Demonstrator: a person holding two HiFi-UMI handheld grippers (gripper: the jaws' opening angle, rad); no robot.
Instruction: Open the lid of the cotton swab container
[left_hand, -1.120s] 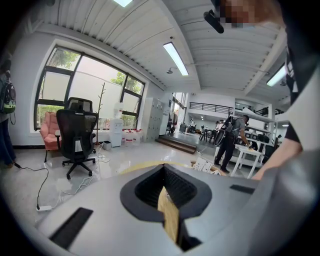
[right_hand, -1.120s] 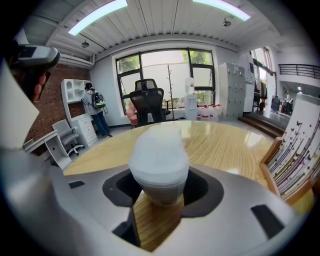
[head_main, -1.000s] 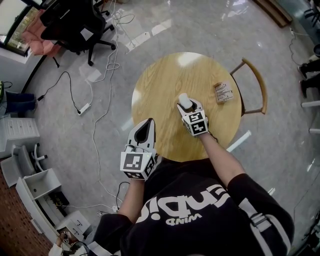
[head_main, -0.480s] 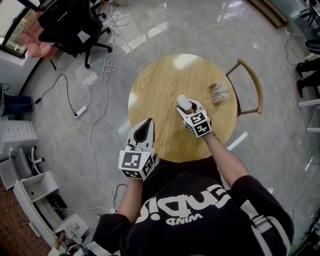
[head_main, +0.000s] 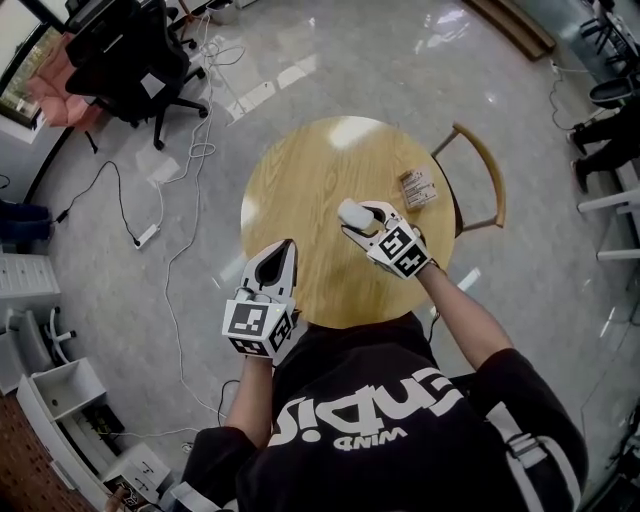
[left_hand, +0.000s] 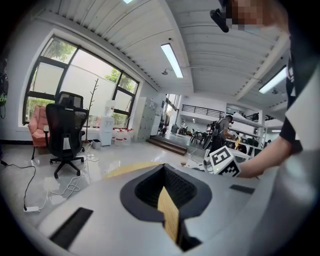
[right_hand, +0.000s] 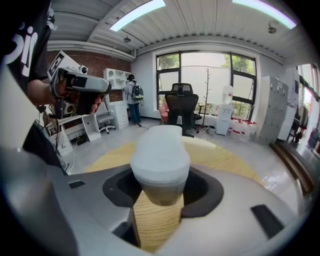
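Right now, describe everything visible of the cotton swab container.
The cotton swab container is a small oval tub: a frosted white plastic lid, shut, over a clear body that shows brownish. It sits lid uppermost between the jaws of the right gripper, which clamp its body from both sides. It seems held above the round wooden table. Nothing else touches it; its contents cannot be made out.

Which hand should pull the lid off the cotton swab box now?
Left. The right gripper holds the white-lidded clear plastic container, so it is busy; the left gripper is shut, empty and free.
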